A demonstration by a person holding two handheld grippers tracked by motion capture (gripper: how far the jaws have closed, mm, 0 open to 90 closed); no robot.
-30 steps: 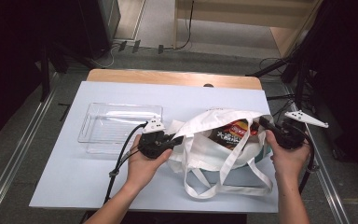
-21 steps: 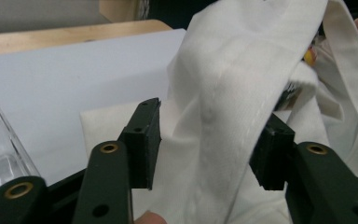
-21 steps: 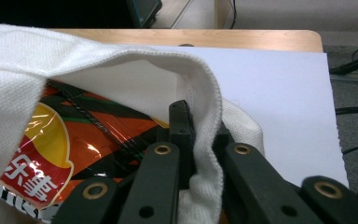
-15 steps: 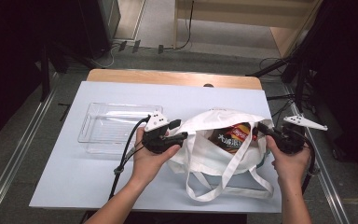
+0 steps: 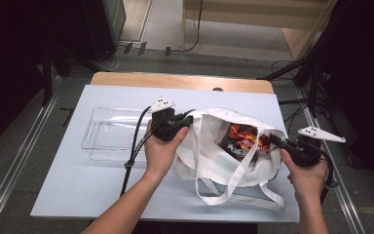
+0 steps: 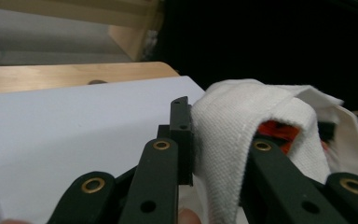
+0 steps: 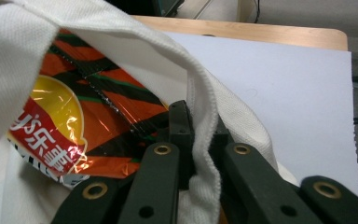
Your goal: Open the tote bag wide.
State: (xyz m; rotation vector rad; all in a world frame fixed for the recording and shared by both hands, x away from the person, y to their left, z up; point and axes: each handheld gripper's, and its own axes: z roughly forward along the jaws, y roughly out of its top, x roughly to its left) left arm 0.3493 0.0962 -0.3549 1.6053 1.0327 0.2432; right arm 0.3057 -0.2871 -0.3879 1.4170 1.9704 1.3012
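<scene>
Left gripper: jaws, just closing again, clenched on tote bag rim, raised since a second ago. Right gripper: jaws clamped on opposite rim, unmoved. Bag mouth wider; snack packet inside, on desk.

One tote bag, one snack packet, one clear tray, two tools.

Clear plastic tray on white table

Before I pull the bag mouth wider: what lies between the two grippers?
In the high view, the open white tote bag spans from left gripper to right gripper, with an orange snack packet inside.
</scene>
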